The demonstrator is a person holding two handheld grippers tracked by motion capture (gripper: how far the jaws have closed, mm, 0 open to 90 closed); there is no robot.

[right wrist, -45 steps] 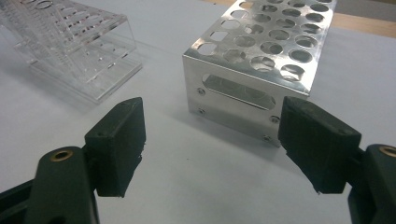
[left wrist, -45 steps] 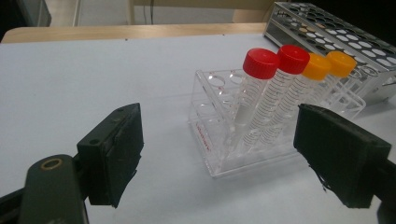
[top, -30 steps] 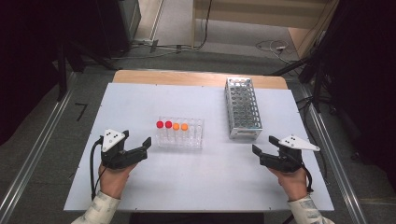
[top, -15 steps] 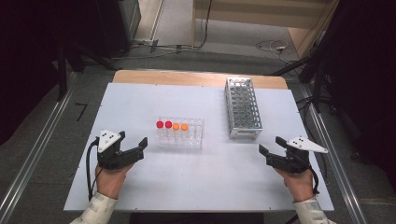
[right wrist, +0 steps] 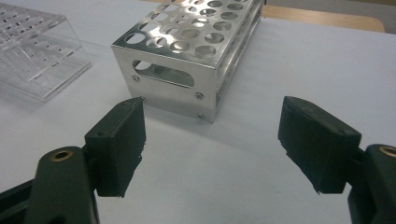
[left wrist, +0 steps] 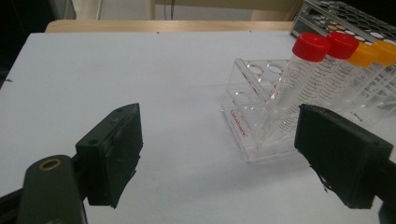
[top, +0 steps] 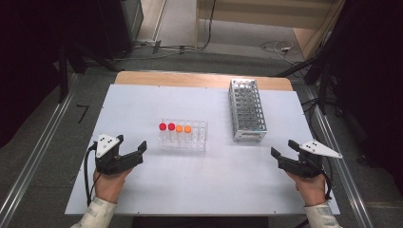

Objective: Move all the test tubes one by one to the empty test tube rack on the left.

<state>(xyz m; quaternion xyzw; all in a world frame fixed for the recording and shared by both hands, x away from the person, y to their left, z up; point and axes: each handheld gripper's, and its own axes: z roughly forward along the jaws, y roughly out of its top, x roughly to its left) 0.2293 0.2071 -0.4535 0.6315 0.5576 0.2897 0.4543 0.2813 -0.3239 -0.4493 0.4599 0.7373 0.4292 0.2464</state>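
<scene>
Capped tubes (top: 175, 128): upright in clear rack (top: 183, 141), mid-counter (top: 142, 104), beside metal rack (top: 247, 110). Left tongs (top: 141, 151), right tongs (top: 274, 156) open, empty. Approach nearest red cap squarely; grip below cap.

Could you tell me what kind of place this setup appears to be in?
Probably a lab or test workspace: a white table holds a clear tube rack with red- and orange-capped tubes and a metal rack, with cables on the floor behind.
</scene>
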